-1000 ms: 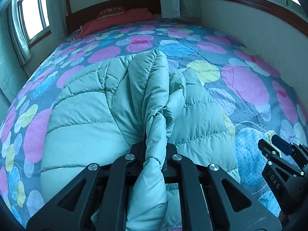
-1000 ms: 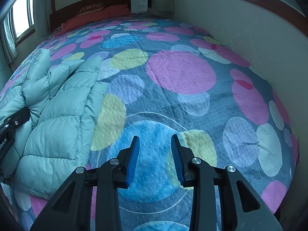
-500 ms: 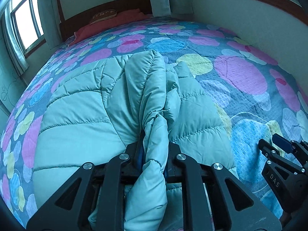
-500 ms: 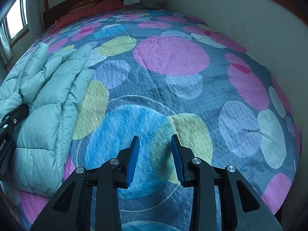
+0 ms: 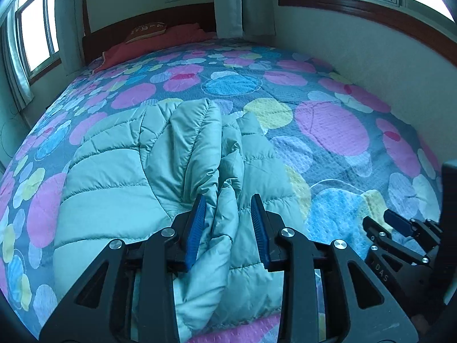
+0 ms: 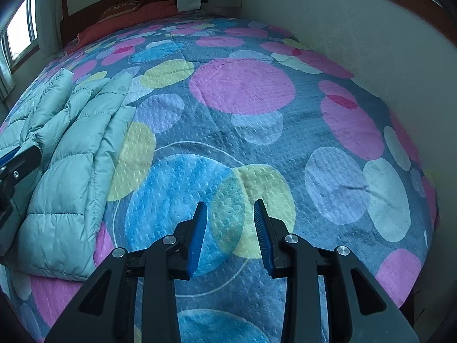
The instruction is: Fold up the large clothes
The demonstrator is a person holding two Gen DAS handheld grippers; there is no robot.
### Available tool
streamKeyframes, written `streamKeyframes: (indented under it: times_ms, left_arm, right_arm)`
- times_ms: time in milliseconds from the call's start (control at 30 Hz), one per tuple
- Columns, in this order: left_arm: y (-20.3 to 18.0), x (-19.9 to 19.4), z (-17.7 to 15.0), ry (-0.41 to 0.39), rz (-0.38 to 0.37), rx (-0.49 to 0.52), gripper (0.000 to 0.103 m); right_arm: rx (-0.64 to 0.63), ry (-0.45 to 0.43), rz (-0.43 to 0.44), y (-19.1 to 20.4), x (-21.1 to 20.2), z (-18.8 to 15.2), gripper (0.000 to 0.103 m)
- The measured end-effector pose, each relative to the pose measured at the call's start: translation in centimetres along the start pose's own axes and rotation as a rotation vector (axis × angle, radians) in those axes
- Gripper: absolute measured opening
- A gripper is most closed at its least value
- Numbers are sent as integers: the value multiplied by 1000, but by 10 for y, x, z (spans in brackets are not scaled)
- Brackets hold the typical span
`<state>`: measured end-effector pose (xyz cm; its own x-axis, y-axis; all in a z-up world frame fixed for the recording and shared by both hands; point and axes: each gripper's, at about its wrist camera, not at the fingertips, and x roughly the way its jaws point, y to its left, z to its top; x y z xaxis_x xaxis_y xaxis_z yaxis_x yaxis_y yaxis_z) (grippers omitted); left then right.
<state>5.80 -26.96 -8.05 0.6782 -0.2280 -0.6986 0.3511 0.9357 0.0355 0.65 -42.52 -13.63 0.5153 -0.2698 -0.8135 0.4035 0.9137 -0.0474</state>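
Puffy teal jacket lies on the bed, near the foot edge and left of centre, partly folded w/ a raised ridge of sleeve/front panel running down its middle. Left tongs are spread wide, blue pads either side of that ridge; fabric sits between them but isn't pinched, so nothing's held. Right tongs are also wide and empty, hovering over the dotted bedspread well to the right of the jacket's edge. Step in hand looks like letting go of the folded-in part and setting up the next fold. To do it well: back the left tongs straight out w/o snagging the quilting, so the ridge doesn't get dragged back open; then press or smooth the ridge flat, since puffy fill prob springs up. Bring the right tongs over to the jacket's right hem and grab thru both layers, not just the shell, and keep both sides level when folding so edges line up. Slippery shell could slide, so go slow. Containers: none in view, no basket or box, just a pillow and red blanket at the headboard end.
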Motion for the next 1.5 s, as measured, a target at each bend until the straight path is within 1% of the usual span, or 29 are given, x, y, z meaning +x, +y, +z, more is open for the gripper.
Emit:
streamKeyframes:
  times_ms: [67,167,233,333,433,467,567,667,767,833,900,1033,1067,1133,1267,1400,1500]
  left_arm:
    - [5,-18,2,-35,-19,-4,41]
    - [22,-46,2,-80,-34,-36,46]
    - [42,-62,2,-101,-37,-80,50]
    - [84,-74,-2,-116,-4,-173,53]
    - [130,-73,-10,-106,60,-279,53]
    - [145,-69,-14,-93,91,-310,53]
    - [188,-60,-28,-56,138,-440,53]
    - [221,-51,-42,-26,157,-554,53]
    - [237,-43,-52,-15,161,-627,53]
    - [244,-39,-56,-19,139,-681,53]
    - [250,-33,-58,-23,101,-745,53]
    - [257,-16,-62,-24,-17,-861,53]
    - [257,-11,-62,-19,-46,-878,54]
    - [255,-2,-63,-8,-85,-901,54]
    - [252,16,-65,17,-141,-934,55]
    - [254,30,-67,33,-174,-983,57]
    - [255,35,-66,35,-183,-995,58]
  right_arm:
    - [0,-5,-1,1,-4,0,35]
    - [-4,-17,0,4,-11,1,35]
    - [-6,-24,8,7,-16,2,35]
    - [-10,-42,22,15,-24,5,35]
    - [-28,-61,32,28,-31,10,35]
    - [-32,-66,35,32,-33,12,35]
    - [-48,-79,47,45,-37,17,35]
    - [-69,-89,54,60,-41,22,35]
    - [-78,-100,67,74,-43,29,35]
    - [-73,-109,82,81,-43,36,35]
    - [-49,-107,118,87,-41,44,35]
    - [56,-92,266,93,-32,61,35]
    - [92,-81,317,94,-28,64,47]
    - [174,-59,417,95,-18,69,65]
    - [281,-2,556,101,5,75,65]
    - [304,35,604,111,21,78,65]
    - [313,51,650,116,29,82,65]
